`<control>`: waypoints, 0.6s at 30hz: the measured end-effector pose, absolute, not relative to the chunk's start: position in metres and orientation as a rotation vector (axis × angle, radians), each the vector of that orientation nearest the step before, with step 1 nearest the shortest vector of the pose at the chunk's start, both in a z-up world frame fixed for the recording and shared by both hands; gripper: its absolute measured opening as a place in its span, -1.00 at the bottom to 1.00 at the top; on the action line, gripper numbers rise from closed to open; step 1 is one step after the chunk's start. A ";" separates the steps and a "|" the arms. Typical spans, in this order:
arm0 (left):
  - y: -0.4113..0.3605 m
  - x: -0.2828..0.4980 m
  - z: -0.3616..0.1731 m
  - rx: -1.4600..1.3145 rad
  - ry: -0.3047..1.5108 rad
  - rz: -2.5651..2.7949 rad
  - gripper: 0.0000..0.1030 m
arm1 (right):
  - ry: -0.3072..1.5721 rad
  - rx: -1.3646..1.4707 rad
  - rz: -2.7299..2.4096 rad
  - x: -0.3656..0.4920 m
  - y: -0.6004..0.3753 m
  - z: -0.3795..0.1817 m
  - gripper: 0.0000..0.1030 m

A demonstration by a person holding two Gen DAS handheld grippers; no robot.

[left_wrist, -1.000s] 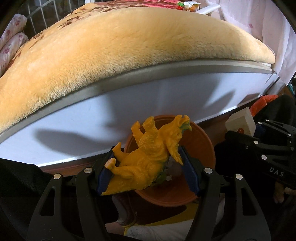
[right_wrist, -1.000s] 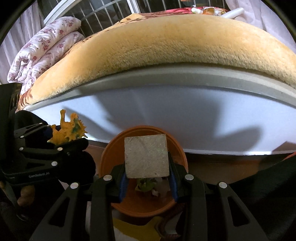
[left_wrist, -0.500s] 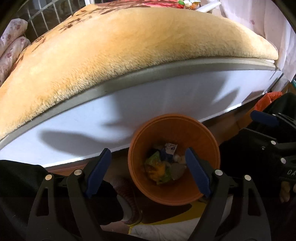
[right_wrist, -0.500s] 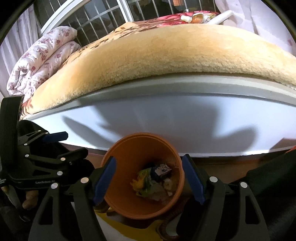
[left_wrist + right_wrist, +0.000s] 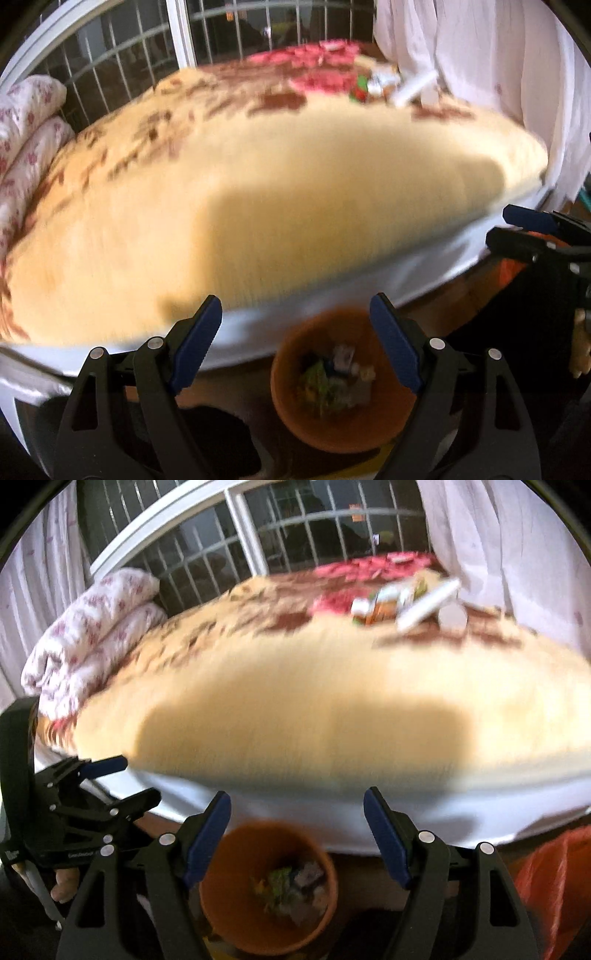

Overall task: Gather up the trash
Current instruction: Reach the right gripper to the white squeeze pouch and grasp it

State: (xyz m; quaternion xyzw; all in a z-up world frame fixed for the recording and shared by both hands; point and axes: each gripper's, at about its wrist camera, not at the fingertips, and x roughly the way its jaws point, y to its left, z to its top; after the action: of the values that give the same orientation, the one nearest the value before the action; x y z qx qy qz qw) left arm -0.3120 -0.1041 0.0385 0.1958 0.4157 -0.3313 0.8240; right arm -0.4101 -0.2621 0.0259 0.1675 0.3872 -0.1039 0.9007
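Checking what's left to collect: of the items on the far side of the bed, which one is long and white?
The white tube, lying slanted beside the orange carton; the others are short.

One round orange plastic bin (image 5: 225, 915) stands on the floor just below the one bed with a yellow plush blanket (image 5: 295, 701). Two folded white floral quilts (image 5: 92, 635) lie stacked on that bed's far left end.

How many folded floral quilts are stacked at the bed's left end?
2: upper floral quilt lies on the lower floral quilt, both beside the window bars at the bed's left end. More may be hidden behind them.
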 end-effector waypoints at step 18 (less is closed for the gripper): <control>-0.171 -0.206 0.050 0.367 0.822 -0.612 0.75 | 0.799 0.595 -0.370 -0.219 -0.443 0.074 0.46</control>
State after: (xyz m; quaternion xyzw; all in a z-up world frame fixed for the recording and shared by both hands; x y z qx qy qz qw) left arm -0.2058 -0.1708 0.0499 0.1747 0.3909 -0.2911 0.8556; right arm -0.2188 -0.4428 0.0738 0.2839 0.3809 -0.1765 0.8621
